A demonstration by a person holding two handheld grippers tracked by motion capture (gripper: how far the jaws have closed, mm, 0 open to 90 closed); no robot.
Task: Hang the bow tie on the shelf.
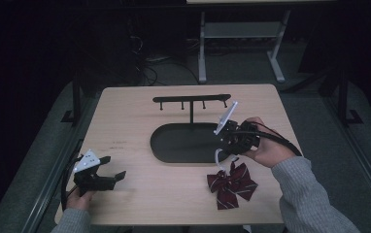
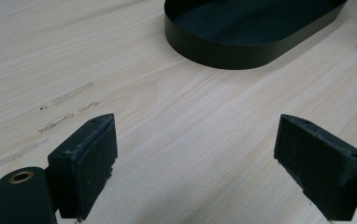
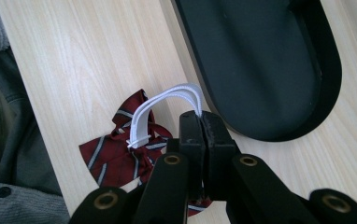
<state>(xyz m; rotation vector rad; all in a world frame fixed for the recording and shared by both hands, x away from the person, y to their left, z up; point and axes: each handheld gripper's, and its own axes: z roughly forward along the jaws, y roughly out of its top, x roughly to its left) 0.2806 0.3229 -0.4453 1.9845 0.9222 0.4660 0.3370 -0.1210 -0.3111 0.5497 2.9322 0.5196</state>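
A dark red striped bow tie (image 1: 231, 185) (image 3: 118, 151) lies near the table's front right edge, its white elastic strap (image 3: 167, 103) arching up from it. My right gripper (image 1: 221, 156) (image 3: 200, 120) is shut on that strap, just in front of the black oval tray (image 1: 183, 143) (image 3: 260, 70). A black hook rack (image 1: 192, 100) rises from the tray's far side. At the front left my left gripper (image 1: 114, 168) (image 2: 195, 158) rests low over bare wood, jaws wide apart with nothing between them.
The light wooden table (image 1: 125, 121) has faint scuff marks (image 2: 67, 109) left of the tray. Beyond its far edge stand a metal desk frame (image 1: 242, 43) and cables on the dark floor.
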